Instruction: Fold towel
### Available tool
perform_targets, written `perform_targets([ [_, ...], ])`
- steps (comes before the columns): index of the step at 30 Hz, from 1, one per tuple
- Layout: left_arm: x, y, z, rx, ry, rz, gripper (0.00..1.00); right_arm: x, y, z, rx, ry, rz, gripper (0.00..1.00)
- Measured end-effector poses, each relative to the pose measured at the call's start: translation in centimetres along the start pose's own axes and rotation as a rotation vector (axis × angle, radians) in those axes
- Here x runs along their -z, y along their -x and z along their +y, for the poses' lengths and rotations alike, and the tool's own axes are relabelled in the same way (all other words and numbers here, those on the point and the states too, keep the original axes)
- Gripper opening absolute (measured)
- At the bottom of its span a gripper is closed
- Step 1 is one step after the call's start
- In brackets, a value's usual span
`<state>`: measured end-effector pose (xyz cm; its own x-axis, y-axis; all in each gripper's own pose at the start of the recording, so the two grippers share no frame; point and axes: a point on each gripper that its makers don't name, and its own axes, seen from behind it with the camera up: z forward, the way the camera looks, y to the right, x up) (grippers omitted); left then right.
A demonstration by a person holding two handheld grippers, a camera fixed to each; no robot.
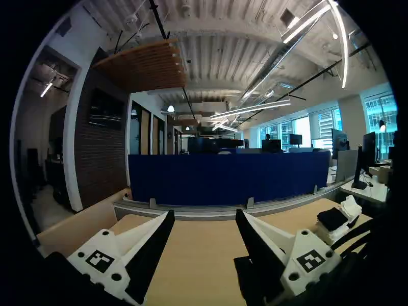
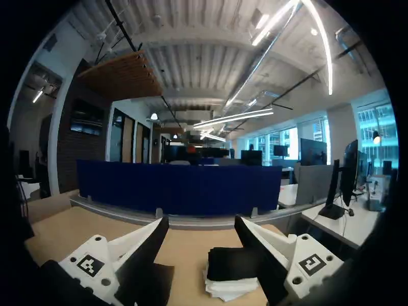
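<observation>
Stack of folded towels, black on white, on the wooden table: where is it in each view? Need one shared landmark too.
Left gripper view: the stack of folded towels, black on white, sits at the far right, on the light wooden table.
Right gripper view: the stack is low centre, close to the camera.
Shared landmark: the long blue partition panel behind the table.

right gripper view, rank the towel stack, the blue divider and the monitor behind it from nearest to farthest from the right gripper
1. towel stack: on the table, right beside the right gripper, at the finger on the picture's right.
2. blue divider: along the table's far edge, straight ahead.
3. monitor: beyond the divider, right of centre.
</observation>
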<state>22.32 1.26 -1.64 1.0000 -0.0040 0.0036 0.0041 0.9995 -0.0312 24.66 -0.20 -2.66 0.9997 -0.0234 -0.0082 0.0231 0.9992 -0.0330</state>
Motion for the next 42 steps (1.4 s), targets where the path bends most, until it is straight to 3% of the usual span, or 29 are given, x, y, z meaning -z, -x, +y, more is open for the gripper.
perform_targets([
  [9, 0.4, -1.7, 0.9, -0.025, 0.023, -0.012, 0.88, 0.0, -1.6, -0.4, -0.025, -0.031, -0.007, 1.00],
  [15, 0.7, -1.3, 2.5, -0.050, 0.093, -0.057, 0.88, 0.2, -0.4, -1.8, 0.018, -0.107, -0.067, 1.00],
  [21, 1.1, 0.2, 4.6, -0.067, 0.200, -0.133, 0.88, 0.6, 1.4, -4.1, 0.085, -0.227, -0.159, 1.00],
  [30, 2.1, 3.3, 8.0, -0.137, 0.380, -0.247, 0.88, 2.0, 4.8, -6.8, 0.171, -0.415, -0.332, 1.00],
  [42, 2.3, 6.8, 8.9, -0.166, 0.437, -0.325, 0.88, 2.3, 7.3, -7.8, 0.184, -0.477, -0.401, 1.00],
])
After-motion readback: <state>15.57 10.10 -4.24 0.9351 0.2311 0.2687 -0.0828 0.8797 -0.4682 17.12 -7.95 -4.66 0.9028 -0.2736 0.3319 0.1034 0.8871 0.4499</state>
